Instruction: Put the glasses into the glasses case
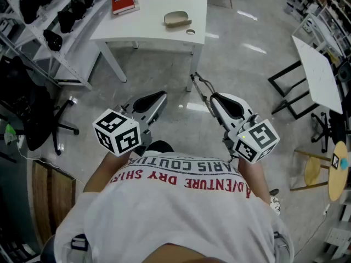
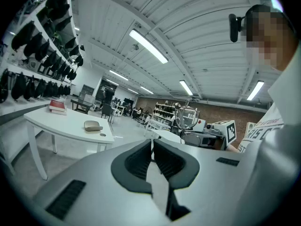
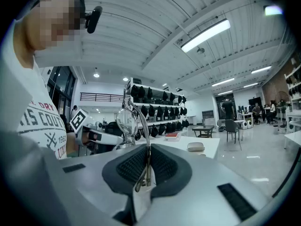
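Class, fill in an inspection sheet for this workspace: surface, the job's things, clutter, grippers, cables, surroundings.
Surface: white table, ahead of the person across a glossy floor.
Job's things: glasses case lies on the table; glasses are off the table, pinched by one temple.
Clutter: red book at the table's far left corner; small round thing beside the case, too small to identify.
Grippers: right gripper shut on the glasses; left gripper shut, empty.
Cables: nothing seen.
Surroundings: rack of dark items and black chair on the left; second white table on the right.
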The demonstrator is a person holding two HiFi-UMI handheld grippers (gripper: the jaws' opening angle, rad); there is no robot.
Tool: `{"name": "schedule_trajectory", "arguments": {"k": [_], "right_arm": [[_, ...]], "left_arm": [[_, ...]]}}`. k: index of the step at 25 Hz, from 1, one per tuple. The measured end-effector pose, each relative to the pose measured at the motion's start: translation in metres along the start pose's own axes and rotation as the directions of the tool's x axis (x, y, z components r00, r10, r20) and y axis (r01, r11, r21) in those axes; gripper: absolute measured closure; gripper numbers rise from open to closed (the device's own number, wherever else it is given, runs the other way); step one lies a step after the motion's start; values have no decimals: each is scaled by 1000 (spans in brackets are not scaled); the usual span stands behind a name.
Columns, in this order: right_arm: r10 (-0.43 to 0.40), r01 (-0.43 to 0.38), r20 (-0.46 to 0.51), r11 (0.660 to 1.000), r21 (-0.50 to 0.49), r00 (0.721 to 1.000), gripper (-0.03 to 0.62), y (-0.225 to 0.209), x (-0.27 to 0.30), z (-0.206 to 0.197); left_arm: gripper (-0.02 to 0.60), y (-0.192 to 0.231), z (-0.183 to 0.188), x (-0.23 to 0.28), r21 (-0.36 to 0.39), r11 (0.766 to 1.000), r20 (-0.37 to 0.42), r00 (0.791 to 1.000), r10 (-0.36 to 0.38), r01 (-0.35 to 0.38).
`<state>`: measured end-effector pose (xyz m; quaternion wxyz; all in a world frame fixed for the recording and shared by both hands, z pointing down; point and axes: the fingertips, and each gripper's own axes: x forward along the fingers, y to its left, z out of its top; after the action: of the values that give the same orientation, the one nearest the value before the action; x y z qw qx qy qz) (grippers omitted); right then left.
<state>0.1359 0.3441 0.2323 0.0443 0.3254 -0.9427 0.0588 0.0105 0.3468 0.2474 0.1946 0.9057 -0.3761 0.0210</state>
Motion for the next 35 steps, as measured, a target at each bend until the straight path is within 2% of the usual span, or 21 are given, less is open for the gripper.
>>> {"name": "schedule_trajectory", "arguments": {"k": [10,17,22,35], "right_arm": [[-22,22,-5,1000,7,1000,556,-16,8,-3],[-25,26,-34,1000,15,999,556,-45,47,-4],[-35,36,-53,999,21,998,556,-75,86,-2],[-94,104,-113,991,88,989,556,-181,222,8]], "left_arm": [[545,10,1,13,-3,1000,13,1000,-16,16],[545,49,15,41,-20,999,9,999,-35,35],[545,89,27,71,-35,998,-16,998,-54,54],[545,243,84,159,-97,992,-75,993,-91,83]]}}
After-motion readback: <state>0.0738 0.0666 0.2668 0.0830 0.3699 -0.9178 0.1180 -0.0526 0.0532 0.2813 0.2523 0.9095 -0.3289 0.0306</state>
